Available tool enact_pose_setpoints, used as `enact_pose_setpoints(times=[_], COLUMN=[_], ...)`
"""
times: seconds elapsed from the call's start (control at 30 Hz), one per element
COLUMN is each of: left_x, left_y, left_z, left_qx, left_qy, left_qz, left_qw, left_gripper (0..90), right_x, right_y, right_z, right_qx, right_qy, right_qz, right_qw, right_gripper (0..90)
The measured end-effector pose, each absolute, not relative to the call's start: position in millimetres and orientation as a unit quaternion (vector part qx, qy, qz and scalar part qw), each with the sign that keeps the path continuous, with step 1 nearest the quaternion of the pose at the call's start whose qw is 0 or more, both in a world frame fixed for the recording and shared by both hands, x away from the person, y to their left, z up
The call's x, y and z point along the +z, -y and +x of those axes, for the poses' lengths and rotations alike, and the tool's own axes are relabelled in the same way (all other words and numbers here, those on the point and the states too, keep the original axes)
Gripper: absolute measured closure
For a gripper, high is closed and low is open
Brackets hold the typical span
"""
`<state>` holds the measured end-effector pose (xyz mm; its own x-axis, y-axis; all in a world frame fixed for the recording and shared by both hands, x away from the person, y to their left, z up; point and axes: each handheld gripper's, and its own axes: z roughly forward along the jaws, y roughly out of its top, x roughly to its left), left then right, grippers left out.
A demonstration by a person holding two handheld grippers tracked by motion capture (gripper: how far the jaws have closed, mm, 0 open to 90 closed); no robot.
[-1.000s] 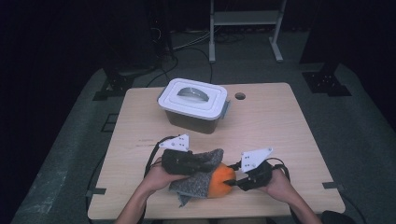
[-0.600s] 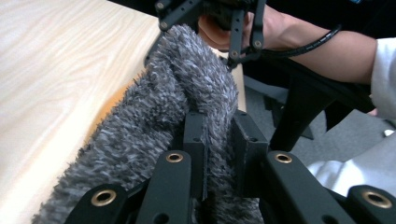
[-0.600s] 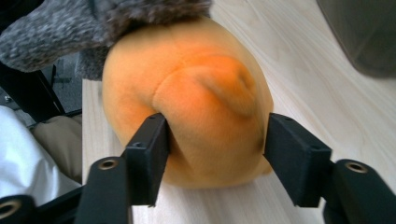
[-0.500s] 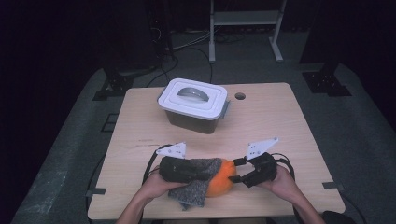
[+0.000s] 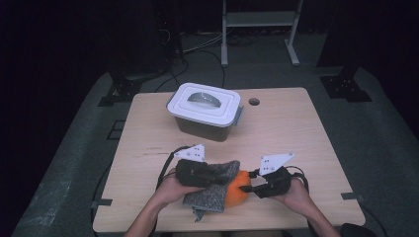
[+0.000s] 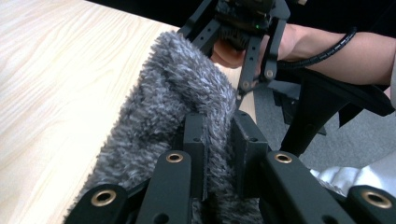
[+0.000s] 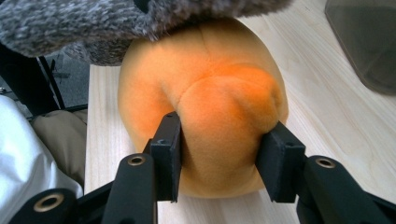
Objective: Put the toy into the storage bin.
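Near the table's [image 5: 306,128] front edge, the left gripper [image 6: 219,140] pinches a soft, light grey fuzzy cloth [image 6: 173,102] while the right gripper's [image 7: 219,154] jaws, just closing, squeeze a squashy orange plush toy [image 7: 205,102] by its bulge.

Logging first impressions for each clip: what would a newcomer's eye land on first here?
The bright orange plush ball at the table's near edge, pinched between the jaws of the right gripper, which have just been closing. Next, the fuzzy grey cloth draped over the ball's left side and clamped by the left gripper. Behind them, mid-table, stands a lidded white container.
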<state>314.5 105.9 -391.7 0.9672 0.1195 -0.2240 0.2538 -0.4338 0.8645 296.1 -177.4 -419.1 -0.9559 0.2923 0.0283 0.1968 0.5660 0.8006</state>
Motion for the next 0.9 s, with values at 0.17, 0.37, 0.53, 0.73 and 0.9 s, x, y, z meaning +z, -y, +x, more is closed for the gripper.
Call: enact_pose_setpoints(times=[0.17,0.37,0.53,0.73,0.9], left_x=[-399,-410,-409,-405,-407], left_y=[-125,-146,-148,-131,-122], left_z=[313,313,316,315,309], left_qx=[-0.061,-0.076,-0.076,-0.073,-0.085], left_qy=[-0.120,-0.145,-0.147,-0.131,-0.117], left_qz=[0.846,0.837,0.834,0.836,0.841], left_qw=[0.516,0.522,0.526,0.528,0.522], left_gripper=[78.0,77.6,77.6,77.6,77.5], right_x=[-419,-419,-418,-416,-420], right_y=[181,182,179,183,179], right_z=[298,302,300,307,307], right_qx=[0.442,0.439,0.438,0.428,0.426], right_qy=[-0.885,-0.885,-0.886,-0.886,-0.886], right_qz=[0.135,0.142,0.140,0.179,0.186], right_qw=[0.054,0.056,0.060,0.000,-0.010], right_gripper=[54.6,54.4,53.4,29.2,30.3])
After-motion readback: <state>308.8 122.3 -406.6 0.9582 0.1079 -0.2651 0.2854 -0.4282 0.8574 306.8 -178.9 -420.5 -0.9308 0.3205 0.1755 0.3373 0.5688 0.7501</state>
